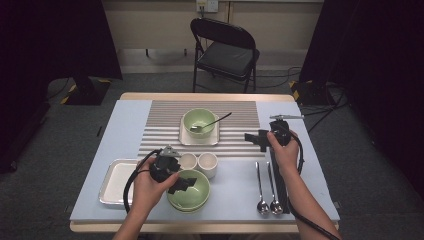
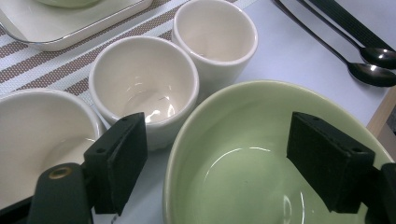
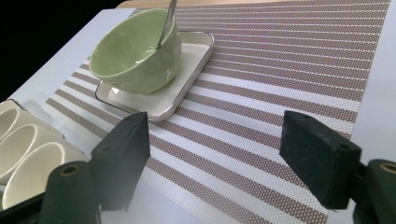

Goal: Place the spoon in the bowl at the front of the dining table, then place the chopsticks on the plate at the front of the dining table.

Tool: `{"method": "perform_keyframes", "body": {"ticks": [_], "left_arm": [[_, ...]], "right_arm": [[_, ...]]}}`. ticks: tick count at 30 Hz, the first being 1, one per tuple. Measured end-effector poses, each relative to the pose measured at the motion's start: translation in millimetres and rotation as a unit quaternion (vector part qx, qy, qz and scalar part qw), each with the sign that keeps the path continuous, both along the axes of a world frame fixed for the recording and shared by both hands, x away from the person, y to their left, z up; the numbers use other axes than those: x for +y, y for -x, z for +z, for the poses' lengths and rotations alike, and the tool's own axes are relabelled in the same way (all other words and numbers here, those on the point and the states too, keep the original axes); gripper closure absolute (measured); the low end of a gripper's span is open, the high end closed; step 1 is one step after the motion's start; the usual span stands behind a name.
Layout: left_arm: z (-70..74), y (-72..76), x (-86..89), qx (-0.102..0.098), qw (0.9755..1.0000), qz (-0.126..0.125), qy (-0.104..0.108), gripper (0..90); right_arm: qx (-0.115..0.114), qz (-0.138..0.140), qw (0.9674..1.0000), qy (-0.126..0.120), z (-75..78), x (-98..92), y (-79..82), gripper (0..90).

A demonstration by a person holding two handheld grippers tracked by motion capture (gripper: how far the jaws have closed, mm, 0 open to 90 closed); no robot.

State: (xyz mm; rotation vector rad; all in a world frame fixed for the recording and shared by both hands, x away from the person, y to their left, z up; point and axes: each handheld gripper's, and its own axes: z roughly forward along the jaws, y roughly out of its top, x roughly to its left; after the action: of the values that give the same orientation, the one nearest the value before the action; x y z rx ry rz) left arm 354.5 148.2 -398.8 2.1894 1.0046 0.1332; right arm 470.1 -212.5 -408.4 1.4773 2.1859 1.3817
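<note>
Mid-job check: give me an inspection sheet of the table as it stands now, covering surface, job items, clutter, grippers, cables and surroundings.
Surface: pale blue table top with a striped placemat.
Job's things: green bowl stack at the near edge, left gripper's jaws astride its rim; cream cups beside it; second green bowl with a spoon on a square plate.
Clutter: metal tray at left; two spoons at right.
Grippers: left gripper open over the near bowl; right gripper open, above the placemat.
Cables: a black cable trails from each gripper.
Surroundings: folding chair, dark curtains, floor cables.
</note>
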Motion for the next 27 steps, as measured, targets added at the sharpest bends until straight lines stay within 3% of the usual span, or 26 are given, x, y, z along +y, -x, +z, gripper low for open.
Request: {"method": "perform_keyframes", "body": {"ticks": [27], "left_arm": [[-0.5,-0.9,-1.3,-0.001,1.0000,-0.001,0.000,20.2]], "right_arm": [[-0.003,0.011,0.9999,0.006,2.6,-5.0,6.2,23.8]]}}
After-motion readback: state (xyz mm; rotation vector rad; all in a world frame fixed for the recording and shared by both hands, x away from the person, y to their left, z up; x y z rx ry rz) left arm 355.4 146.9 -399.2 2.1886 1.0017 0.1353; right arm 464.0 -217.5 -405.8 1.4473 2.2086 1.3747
